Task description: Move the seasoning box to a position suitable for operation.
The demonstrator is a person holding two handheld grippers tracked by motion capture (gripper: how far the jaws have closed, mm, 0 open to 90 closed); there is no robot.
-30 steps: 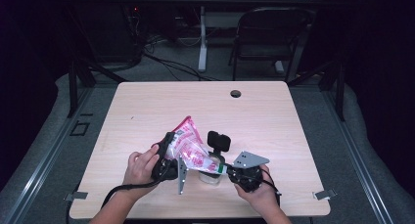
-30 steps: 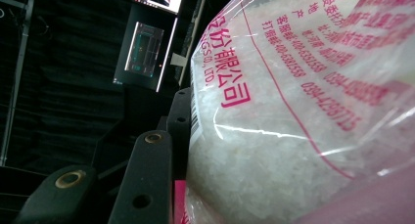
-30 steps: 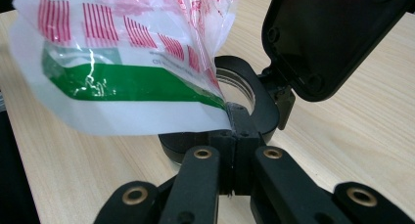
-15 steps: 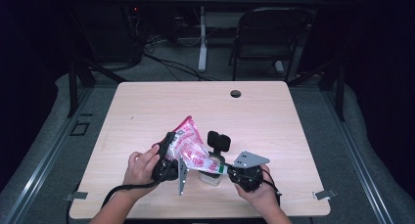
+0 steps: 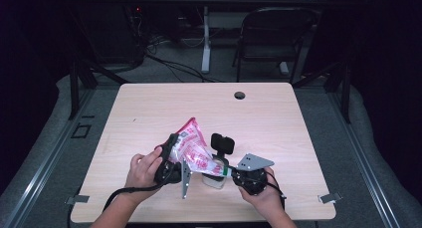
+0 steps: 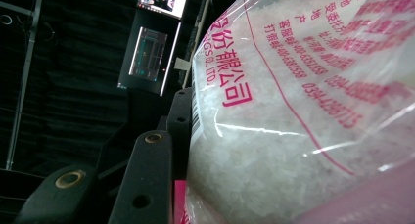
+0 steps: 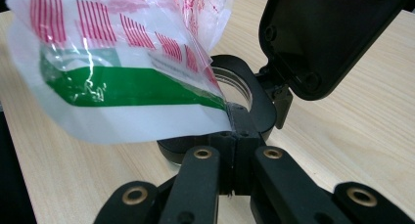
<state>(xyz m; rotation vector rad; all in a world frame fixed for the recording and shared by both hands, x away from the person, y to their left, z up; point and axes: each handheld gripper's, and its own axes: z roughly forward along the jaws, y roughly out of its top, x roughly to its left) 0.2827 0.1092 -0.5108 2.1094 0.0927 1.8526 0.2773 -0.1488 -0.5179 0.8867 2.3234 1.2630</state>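
Note:
A clear plastic bag (image 5: 191,147) with red print, full of white grains, hangs tilted over a small clear jar (image 5: 216,175) near the table's front edge. The jar's black flip lid (image 5: 223,143) stands open. My left gripper (image 5: 171,161) is shut on the bag's full upper part; in the left gripper view the bag (image 6: 293,111) bulges against one black finger (image 6: 147,180) and hides the other. My right gripper (image 5: 230,171) is shut on the bag's low corner. In the right gripper view the gripper (image 7: 234,123) pinches the bag's (image 7: 122,87) corner just over the jar's black rim (image 7: 259,101), beside the lid (image 7: 333,33).
The light wooden table (image 5: 278,118) has a round cable hole (image 5: 239,95) near its far edge. A folding chair (image 5: 271,39) and cables stand on the floor beyond the table. Each hand holds its gripper close to the front edge.

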